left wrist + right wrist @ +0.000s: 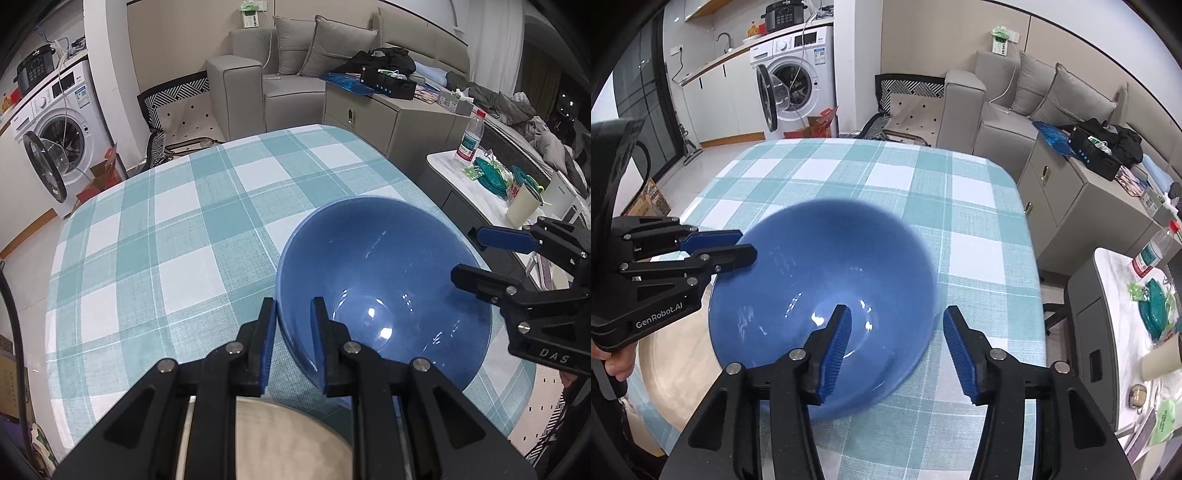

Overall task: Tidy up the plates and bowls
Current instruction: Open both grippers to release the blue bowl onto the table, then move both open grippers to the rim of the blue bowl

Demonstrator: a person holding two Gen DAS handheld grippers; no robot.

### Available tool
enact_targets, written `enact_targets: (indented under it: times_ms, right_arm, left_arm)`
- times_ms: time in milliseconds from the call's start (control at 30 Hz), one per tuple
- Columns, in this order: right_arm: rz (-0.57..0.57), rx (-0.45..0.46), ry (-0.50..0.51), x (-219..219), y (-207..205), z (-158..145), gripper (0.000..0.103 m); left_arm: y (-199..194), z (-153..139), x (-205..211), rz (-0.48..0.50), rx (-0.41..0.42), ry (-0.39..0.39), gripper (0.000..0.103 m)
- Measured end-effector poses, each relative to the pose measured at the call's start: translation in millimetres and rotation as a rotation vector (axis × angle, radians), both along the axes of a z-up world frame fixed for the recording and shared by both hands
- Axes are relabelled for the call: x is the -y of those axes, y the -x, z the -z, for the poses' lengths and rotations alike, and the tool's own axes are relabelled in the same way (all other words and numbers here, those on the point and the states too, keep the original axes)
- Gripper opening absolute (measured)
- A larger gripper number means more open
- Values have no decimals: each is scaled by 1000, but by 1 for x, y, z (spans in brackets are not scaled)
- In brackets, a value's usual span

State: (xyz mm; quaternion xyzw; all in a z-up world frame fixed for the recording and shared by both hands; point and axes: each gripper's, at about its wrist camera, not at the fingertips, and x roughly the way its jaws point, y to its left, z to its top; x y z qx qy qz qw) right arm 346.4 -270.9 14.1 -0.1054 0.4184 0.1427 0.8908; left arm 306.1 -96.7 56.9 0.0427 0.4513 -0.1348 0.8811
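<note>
A glossy blue bowl (384, 280) is tilted above the checked tablecloth (177, 236). My left gripper (293, 343) is shut on the bowl's near-left rim, one finger inside and one outside; it also shows at the left of the right wrist view (738, 245), clamping the rim. My right gripper (895, 350) is open, its left finger over the inside of the bowl (827, 280), its right finger outside the rim, not touching. It also shows in the left wrist view (465, 254). A beige plate (288, 439) lies below my left gripper and also shows in the right wrist view (676, 354).
The table (960, 206) is covered in a teal and white cloth. A side table (1115, 295) at the right holds a bottle (1154, 253), a teal dish and cups. A grey cabinet (391, 118), a sofa and a washing machine (55, 133) stand beyond.
</note>
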Motion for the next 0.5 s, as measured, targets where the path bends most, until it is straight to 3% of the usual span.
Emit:
enact_targets:
  times_ms: [67,167,233,333,500]
  right_arm:
    - [3,4,-2,3,1,-1,59]
    - [8,2,-12,8,1,-2,66]
    - [14,5,-19,10,2,-2,79]
    - [20,4,-37,15,3,-1,82]
    - [29,-3,-54,19,1,2,86]
  left_arm:
    - [0,1,-1,-1,-5,5,18]
    - [1,2,-1,0,-9,8,28]
    - [2,2,0,5,-7,12,36]
    - [3,2,1,14,-4,24,44]
    - [3,3,2,9,-2,22,49]
